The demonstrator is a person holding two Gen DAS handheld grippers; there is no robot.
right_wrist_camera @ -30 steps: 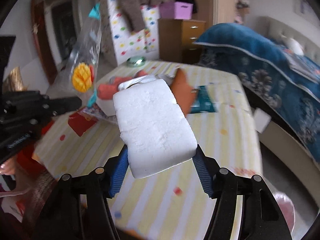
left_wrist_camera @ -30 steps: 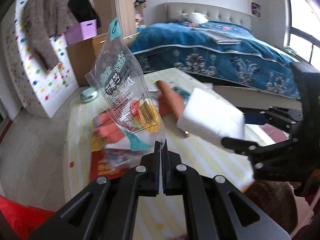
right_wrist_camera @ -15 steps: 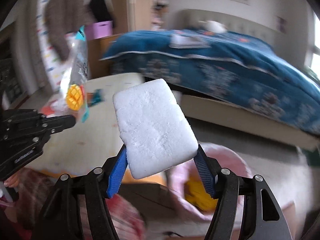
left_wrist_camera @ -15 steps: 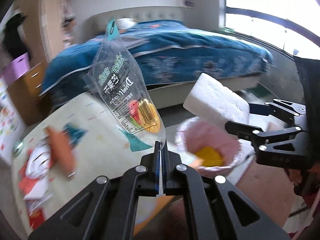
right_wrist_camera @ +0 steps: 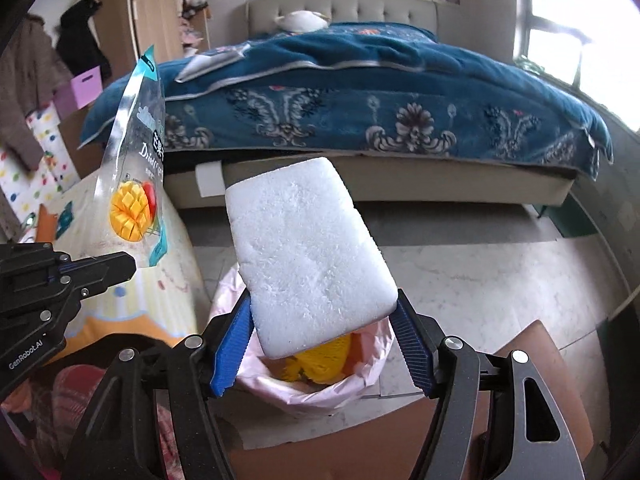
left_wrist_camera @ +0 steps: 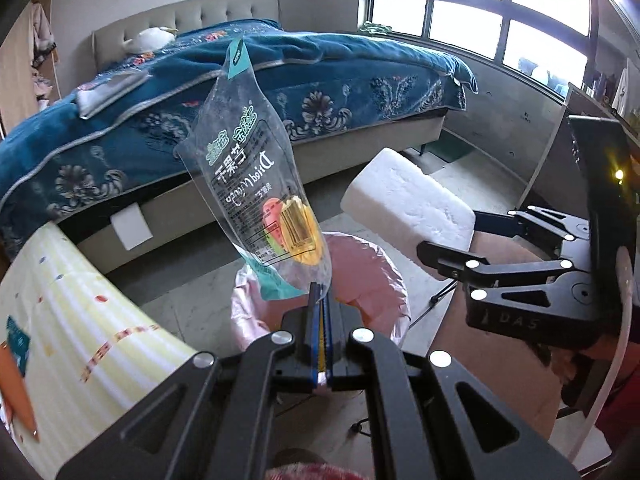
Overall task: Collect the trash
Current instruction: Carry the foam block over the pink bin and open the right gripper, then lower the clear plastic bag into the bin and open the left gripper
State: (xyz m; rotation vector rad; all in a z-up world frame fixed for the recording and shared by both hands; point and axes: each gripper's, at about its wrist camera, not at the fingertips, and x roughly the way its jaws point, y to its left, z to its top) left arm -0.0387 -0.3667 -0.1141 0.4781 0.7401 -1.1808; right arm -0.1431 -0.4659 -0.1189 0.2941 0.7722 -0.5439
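Observation:
A clear dried-mango bag (left_wrist_camera: 256, 168) stands up from my left gripper (left_wrist_camera: 319, 292), which is shut on its bottom corner. My right gripper (right_wrist_camera: 324, 336) grips a white foam block (right_wrist_camera: 308, 256) between its blue pads. Both hang over a bin with a pink liner (right_wrist_camera: 372, 372), and something yellow (right_wrist_camera: 324, 360) lies inside it. In the left wrist view the foam block (left_wrist_camera: 404, 204) and right gripper (left_wrist_camera: 452, 236) sit to the right, above the bin's rim (left_wrist_camera: 372, 264). In the right wrist view the left gripper (right_wrist_camera: 128, 266) holds the bag (right_wrist_camera: 136, 184) at the left.
A table with a yellow striped cloth (left_wrist_camera: 80, 320) stands left of the bin, with an orange wrapper (left_wrist_camera: 16, 392) at its edge. A bed with a blue cover (right_wrist_camera: 360, 92) fills the back. A brown surface (right_wrist_camera: 520, 360) lies right of the bin. Marble floor (right_wrist_camera: 480, 272) lies between.
Both grippers swung away from the littered table, carrying the bag and the foam block. The bin came into view and now lies under them.

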